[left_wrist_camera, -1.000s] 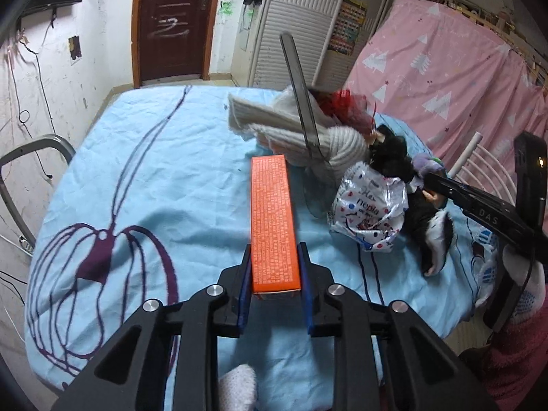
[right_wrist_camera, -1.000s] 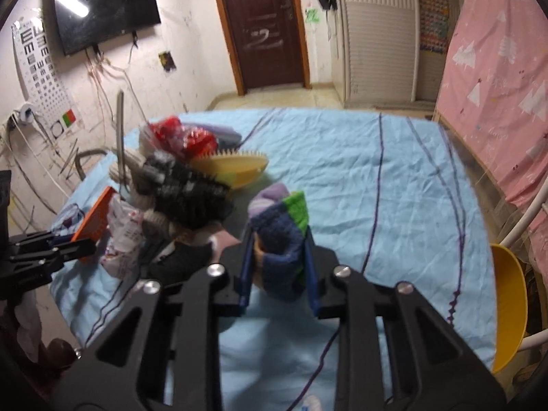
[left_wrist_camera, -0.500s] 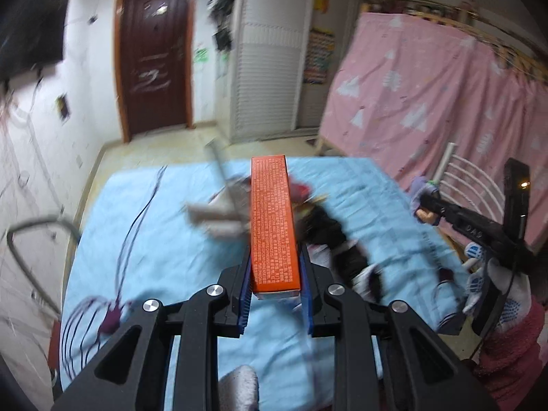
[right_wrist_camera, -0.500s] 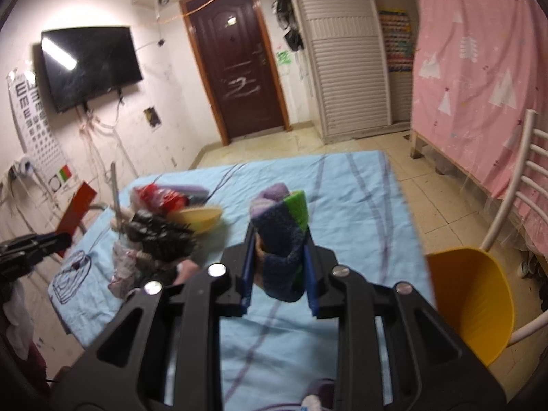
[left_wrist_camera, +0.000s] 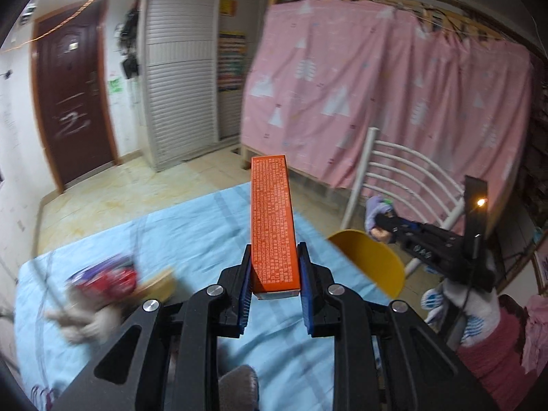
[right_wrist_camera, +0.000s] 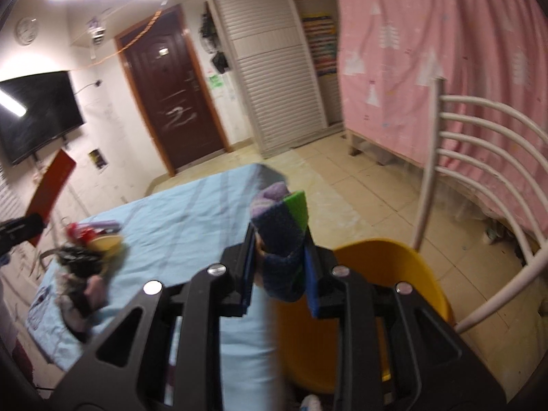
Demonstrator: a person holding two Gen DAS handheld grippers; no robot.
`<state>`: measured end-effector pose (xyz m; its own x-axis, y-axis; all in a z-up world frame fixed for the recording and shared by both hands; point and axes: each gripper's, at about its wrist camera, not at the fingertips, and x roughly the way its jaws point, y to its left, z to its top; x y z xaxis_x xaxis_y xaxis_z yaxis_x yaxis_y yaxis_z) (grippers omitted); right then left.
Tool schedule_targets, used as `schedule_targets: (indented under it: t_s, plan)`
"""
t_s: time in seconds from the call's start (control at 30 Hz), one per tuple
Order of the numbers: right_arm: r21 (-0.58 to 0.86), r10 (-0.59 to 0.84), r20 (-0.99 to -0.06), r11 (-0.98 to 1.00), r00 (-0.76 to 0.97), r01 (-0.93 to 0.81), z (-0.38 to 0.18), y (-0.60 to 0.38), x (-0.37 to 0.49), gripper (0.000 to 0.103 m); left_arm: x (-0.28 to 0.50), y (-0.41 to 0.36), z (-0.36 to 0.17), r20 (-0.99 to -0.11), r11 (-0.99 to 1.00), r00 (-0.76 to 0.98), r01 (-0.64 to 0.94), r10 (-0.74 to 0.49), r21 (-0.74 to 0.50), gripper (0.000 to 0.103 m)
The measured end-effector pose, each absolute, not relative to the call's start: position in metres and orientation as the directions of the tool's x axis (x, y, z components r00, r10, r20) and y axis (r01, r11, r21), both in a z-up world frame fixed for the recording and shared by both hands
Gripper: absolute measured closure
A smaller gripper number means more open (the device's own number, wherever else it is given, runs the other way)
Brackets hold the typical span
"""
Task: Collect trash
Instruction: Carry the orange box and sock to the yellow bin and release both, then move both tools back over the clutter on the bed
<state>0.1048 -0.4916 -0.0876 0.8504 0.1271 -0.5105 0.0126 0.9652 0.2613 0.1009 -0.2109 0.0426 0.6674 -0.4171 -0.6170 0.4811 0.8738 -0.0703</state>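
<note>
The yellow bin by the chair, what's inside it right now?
Only bare inner wall of the yellow bin shows. The right gripper, shut on a knit sock, hides its bottom.

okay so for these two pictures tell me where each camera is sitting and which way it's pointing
Left wrist: sits on the left hand-held gripper, facing along the clamped orange box across the blue-clothed table toward the pink curtain; the right hand-held gripper shows too.
Right wrist: sits on the right hand-held gripper, facing past its knitted bundle toward the brown door; the left one appears at the left edge.
Shared: table, yellow chair seat, door, curtain.
</note>
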Motion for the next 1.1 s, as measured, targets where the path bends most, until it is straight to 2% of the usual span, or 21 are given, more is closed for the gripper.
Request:
schedule_targets:
  t_s: [0.23, 0.3, 0.37, 0.4, 0.63, 0.77, 1.1]
  plan:
    - [0.308, 0.098, -0.541, 0.947, 0.835, 0.088, -0.115, -0.524, 0.115, 0.077, 0.129, -0.288, 0.029, -0.667, 0.823, 0.581, 0.562, -0.466, -0.085, 0.088]
    - [0.316, 0.095, -0.554, 0.943, 0.827, 0.104, -0.125, -0.534, 0.120, 0.067, 0.138, -0.309, 0.024, -0.682, 0.816, 0.565, 0.573, -0.465, -0.081, 0.088]
    - [0.332, 0.099, -0.561, 0.937, 0.822, 0.113, -0.132, -0.539, 0.123, 0.039, 0.143, -0.329, 0.019, -0.695, 0.807, 0.545, 0.584, -0.469, -0.086, 0.088]
    - [0.341, 0.103, -0.563, 0.933, 0.820, 0.117, -0.134, -0.541, 0.122, 0.036, 0.147, -0.337, 0.016, -0.702, 0.805, 0.536, 0.587, -0.468, -0.089, 0.088]
    - [0.380, 0.027, -0.540, 0.899, 0.842, 0.215, -0.137, -0.571, 0.110, 0.032, 0.167, -0.384, -0.002, -0.736, 0.784, 0.495, 0.615, -0.462, -0.079, 0.088]
    - [0.396, 0.019, -0.538, 0.888, 0.843, 0.233, -0.138, -0.578, 0.107, 0.032, 0.169, -0.399, -0.012, -0.761, 0.784, 0.477, 0.618, -0.440, -0.066, 0.084]
    - [0.384, 0.069, -0.509, 0.910, 0.858, 0.155, -0.124, -0.555, 0.104, 0.030, 0.157, -0.358, -0.008, -0.763, 0.817, 0.477, 0.565, -0.436, -0.114, 0.077]
